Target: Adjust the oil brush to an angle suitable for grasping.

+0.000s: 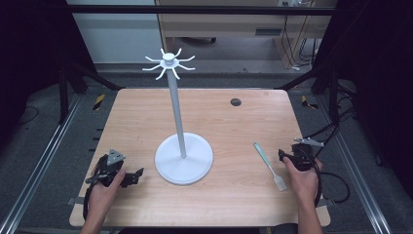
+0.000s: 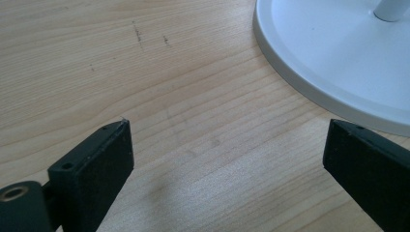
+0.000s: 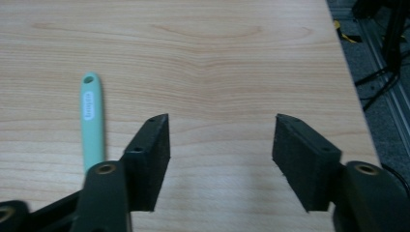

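Note:
A white stand (image 1: 183, 157) with a tall pole and hooked arms at its top (image 1: 168, 62) rests mid-table on a round base (image 2: 338, 63). A utensil with a mint-green handle (image 1: 263, 156) (image 3: 92, 121) and a white head (image 1: 279, 183) lies flat to the right of the base. My left gripper (image 1: 139, 174) (image 2: 227, 154) sits low at the front left, open, jaws pointing at the base with bare wood between them. My right gripper (image 1: 281, 155) (image 3: 220, 145) rests just right of the utensil, open, nothing between its jaws; the green handle lies outside its left jaw.
The wooden table (image 1: 146, 117) has a small dark grommet hole (image 1: 235, 102) at the back right. Black frame bars and cables (image 1: 336, 126) flank the table's right edge. A wooden cabinet (image 1: 219, 22) stands behind on the floor.

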### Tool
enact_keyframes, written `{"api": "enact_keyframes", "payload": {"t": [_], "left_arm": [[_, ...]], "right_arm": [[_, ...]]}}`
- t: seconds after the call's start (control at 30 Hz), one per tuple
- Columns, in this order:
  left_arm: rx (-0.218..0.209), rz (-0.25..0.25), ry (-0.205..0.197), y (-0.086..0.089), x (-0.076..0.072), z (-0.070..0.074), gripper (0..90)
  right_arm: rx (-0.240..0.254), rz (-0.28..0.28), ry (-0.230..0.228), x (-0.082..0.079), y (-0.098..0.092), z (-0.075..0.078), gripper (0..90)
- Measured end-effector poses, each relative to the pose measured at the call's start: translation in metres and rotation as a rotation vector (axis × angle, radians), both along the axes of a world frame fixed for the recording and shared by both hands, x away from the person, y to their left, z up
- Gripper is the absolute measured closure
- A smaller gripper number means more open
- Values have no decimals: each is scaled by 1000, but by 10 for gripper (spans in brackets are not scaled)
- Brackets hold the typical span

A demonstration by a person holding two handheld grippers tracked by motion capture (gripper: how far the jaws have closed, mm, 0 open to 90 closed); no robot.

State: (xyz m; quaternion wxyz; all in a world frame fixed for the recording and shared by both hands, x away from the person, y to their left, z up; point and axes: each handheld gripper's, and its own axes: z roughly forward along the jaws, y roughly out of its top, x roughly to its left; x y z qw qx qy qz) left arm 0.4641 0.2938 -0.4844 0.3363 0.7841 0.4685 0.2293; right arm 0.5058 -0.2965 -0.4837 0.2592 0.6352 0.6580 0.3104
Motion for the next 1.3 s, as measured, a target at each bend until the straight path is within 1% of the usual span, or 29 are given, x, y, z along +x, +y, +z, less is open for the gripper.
{"api": "enact_keyframes", "payload": {"t": [0.1, 0.17, 0.2, 0.23, 0.3, 0.37, 0.43, 0.47, 0.57, 0.6, 0.7, 0.77, 0.83, 0.97, 1.07, 1.1, 1.13, 1.23, 1.3], "left_arm": [[0, -1, 0, 0, -1, 0, 36], [0, 0, -3, 0, -2, 0, 36], [-1, -1, -3, 0, -2, 0, 36], [1, -2, -3, 0, -2, 0, 36], [1, -3, -1, 0, -2, 0, 36], [-2, -5, -3, 0, -2, 1, 36], [-4, -6, -5, 0, -2, 1, 36], [-5, -5, -7, -1, -2, 1, 36], [-2, -11, -2, -2, -1, 0, 36], [-1, -14, -2, -2, -1, 1, 36], [-2, -20, -4, -4, -1, 1, 36], [-2, -22, -5, -5, -1, 0, 36], [0, -27, -4, -5, -1, 0, 36], [0, -32, 0, -6, -1, 0, 36], [1, -35, 0, -7, -1, 0, 36], [2, -38, 2, -7, -1, 0, 36], [2, -37, 1, -7, -1, 0, 36], [1, -37, 3, -7, -1, -1, 36], [-1, -37, 3, -7, -1, -1, 36]], "right_arm": [[-29, 41, 21, 5, 9, 1, 503], [-37, 54, 16, 8, 13, 3, 551], [-51, 67, 21, 10, 15, 5, 590], [-59, 78, 29, 12, 18, 6, 605], [-71, 100, 61, 18, 23, 6, 654], [-71, 120, 70, 21, 29, 4, 723], [-73, 155, 64, 21, 35, 4, 794], [-82, 176, 61, 21, 37, 4, 817], [-84, 222, 51, 19, 43, 4, 889], [-80, 233, 56, 19, 45, 3, 900], [-89, 251, 73, 20, 48, 1, 900], [-94, 255, 78, 21, 48, -1, 900], [-89, 254, 81, 21, 48, -1, 900], [-94, 257, 99, 23, 49, -5, 900], [-87, 269, 107, 23, 50, -6, 900], [-95, 272, 109, 23, 51, -6, 900], [-92, 277, 109, 23, 51, -6, 900], [-79, 319, 111, 21, 55, -5, 900], [-69, 360, 111, 20, 58, -6, 900]]}}
